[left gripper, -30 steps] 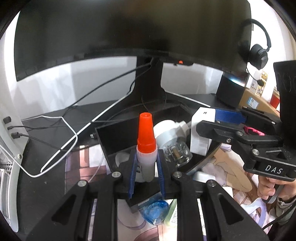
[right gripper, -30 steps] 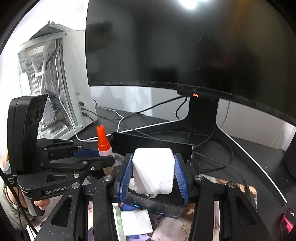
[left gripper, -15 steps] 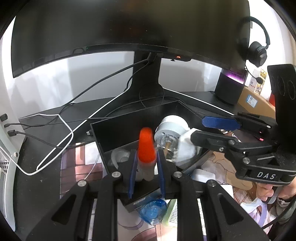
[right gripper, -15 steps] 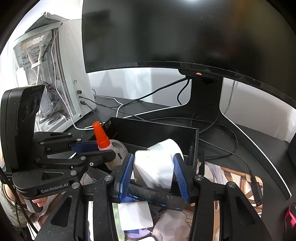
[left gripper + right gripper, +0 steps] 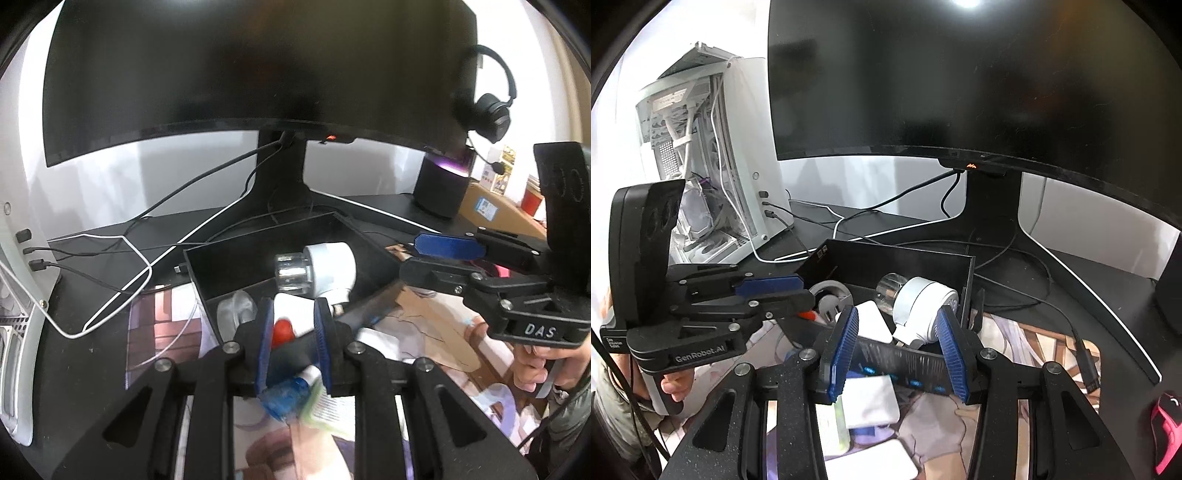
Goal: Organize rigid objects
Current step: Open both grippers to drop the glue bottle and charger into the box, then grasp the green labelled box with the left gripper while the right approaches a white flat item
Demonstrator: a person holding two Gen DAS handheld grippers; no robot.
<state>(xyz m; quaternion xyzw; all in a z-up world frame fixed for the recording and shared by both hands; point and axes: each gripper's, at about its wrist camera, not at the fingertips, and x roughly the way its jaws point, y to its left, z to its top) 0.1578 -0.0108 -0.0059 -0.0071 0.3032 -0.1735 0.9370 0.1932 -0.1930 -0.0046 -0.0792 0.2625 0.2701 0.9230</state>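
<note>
An open black box [image 5: 229,266] stands on the desk, also in the right wrist view [image 5: 897,264]. A white cylindrical device with a clear end [image 5: 317,269] lies on its side inside it [image 5: 923,301]. My right gripper [image 5: 897,332] is open just in front of that device, not holding it. My left gripper [image 5: 291,325] has its blue pads spread; the orange-capped glue bottle [image 5: 283,332] lies tipped between them, blurred, against a white block [image 5: 293,308]. A white block [image 5: 873,321] and a grey roll [image 5: 829,295] are in the box.
A large curved monitor on a stand [image 5: 280,192] is behind the box, with cables [image 5: 122,258] trailing left to a white PC case [image 5: 713,166]. A black speaker [image 5: 441,184] and headphones [image 5: 493,114] are at right. White cards [image 5: 871,402] and a blue-capped item [image 5: 291,395] lie on the desk mat.
My right gripper opened and let the white device drop into the box. My left gripper opened; the glue bottle, upright before, tipped and sank between the pads.
</note>
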